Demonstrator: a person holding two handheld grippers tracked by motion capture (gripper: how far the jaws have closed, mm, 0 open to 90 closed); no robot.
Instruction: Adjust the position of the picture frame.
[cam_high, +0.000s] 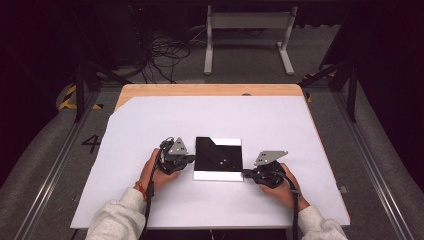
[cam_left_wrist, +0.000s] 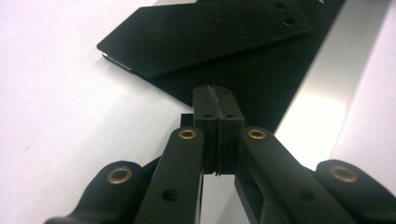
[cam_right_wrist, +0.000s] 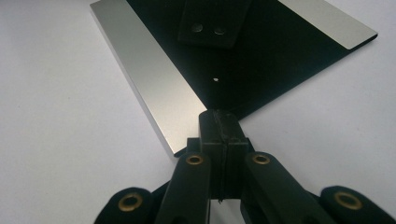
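A flat black square panel (cam_high: 218, 156) with silver strips along two edges lies on the white sheet (cam_high: 150, 125) in the middle of the table. A black flap (cam_left_wrist: 205, 32) with two small round studs lies on top of it, one corner slightly raised. My left gripper (cam_high: 192, 160) sits at the panel's left edge, its jaws shut, pads pressed together with nothing between them (cam_left_wrist: 216, 89). At the panel's near right corner my right gripper (cam_high: 246, 174) is also shut, its tip (cam_right_wrist: 219, 114) right at the panel's edge beside the silver strip (cam_right_wrist: 149, 79).
The white sheet covers most of the wooden tabletop (cam_high: 210, 90). A white metal stand (cam_high: 247, 35) and loose cables (cam_high: 165, 52) are on the floor beyond the far edge. Metal rails (cam_high: 55, 165) run along both sides of the table.
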